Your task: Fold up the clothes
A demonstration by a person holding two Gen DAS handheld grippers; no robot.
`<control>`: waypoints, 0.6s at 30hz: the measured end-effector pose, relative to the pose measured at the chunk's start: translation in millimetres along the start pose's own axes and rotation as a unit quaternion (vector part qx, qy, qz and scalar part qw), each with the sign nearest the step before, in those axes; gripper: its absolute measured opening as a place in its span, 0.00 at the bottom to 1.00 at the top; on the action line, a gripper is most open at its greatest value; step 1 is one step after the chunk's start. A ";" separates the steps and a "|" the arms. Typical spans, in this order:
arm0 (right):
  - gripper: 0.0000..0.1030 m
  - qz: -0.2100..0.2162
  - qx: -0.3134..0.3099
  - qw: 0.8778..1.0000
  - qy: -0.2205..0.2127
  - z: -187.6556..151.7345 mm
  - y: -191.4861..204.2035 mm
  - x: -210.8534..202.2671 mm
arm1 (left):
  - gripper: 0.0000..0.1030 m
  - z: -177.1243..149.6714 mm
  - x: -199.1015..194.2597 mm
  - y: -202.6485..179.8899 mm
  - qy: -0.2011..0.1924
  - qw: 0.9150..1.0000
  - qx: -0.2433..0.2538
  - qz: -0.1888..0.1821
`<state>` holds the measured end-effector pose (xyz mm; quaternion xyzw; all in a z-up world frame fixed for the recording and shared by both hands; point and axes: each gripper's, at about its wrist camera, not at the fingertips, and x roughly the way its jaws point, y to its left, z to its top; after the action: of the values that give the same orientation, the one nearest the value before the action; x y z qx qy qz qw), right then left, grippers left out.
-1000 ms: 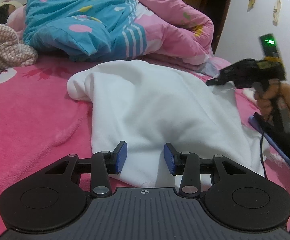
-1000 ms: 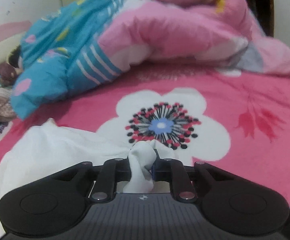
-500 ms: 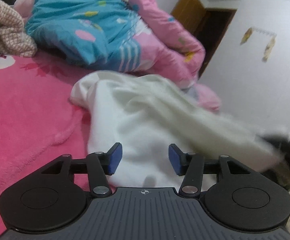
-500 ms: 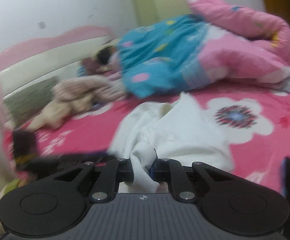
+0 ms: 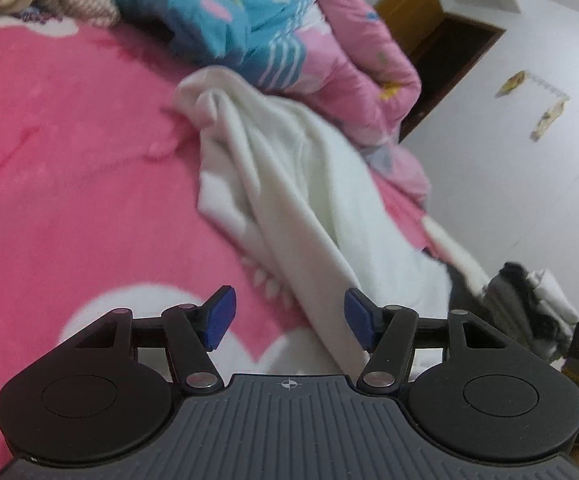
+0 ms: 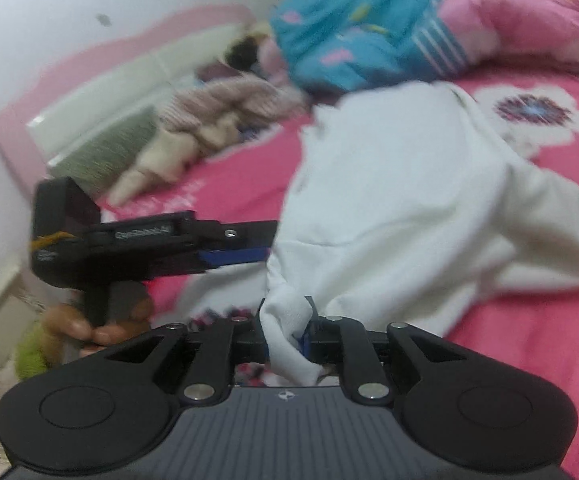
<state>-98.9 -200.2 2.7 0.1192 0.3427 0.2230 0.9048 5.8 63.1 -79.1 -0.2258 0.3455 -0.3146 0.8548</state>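
Right tool (image 6: 287, 326) pinching a bunched corner of the white fleece garment (image 6: 401, 196), left tool (image 5: 289, 318) spread wide above pink floral bed blanket (image 5: 69, 168)

The white garment (image 5: 297, 184) is a soft, fleecy piece lying rumpled across the pink bed, drawn into long diagonal folds that run from a bunched end near the blue and pink quilt down toward the near edge. One corner (image 6: 287, 320) is twisted into a thick wad and lifted off the bed, and from there the cloth fans out wide and slack, one fold hanging over its far side.
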 end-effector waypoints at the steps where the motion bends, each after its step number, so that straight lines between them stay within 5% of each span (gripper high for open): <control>1: 0.24 -0.005 -0.003 1.000 -0.004 5.0 -0.9 -0.4 | 0.58 -0.2 1.7 -1.6 0.001 1.000 0.007 0.003; 3: 0.42 -0.016 -0.008 1.000 -0.012 15.1 -2.6 -1.1 | 0.58 -0.9 4.3 -5.0 0.000 1.000 0.018 0.006; 8: 0.58 -0.043 -0.021 0.998 -0.031 40.2 -7.0 -2.9 | 0.58 -3.4 10.0 -7.0 -0.005 1.000 0.028 0.004; 16: 0.66 -0.086 -0.040 0.994 -0.060 81.0 -14.6 -3.7 | 0.58 -8.0 9.7 -13.9 -0.011 0.998 0.056 0.019; 18: 0.67 -0.106 -0.037 0.993 -0.048 97.3 -23.1 22.0 | 0.58 -9.0 10.1 -15.5 -0.013 0.998 0.063 0.023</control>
<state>-11.3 -215.7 53.3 0.0595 0.3010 0.1325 0.9425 -1.1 43.8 -80.2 -0.1674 0.3191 -0.3130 0.8788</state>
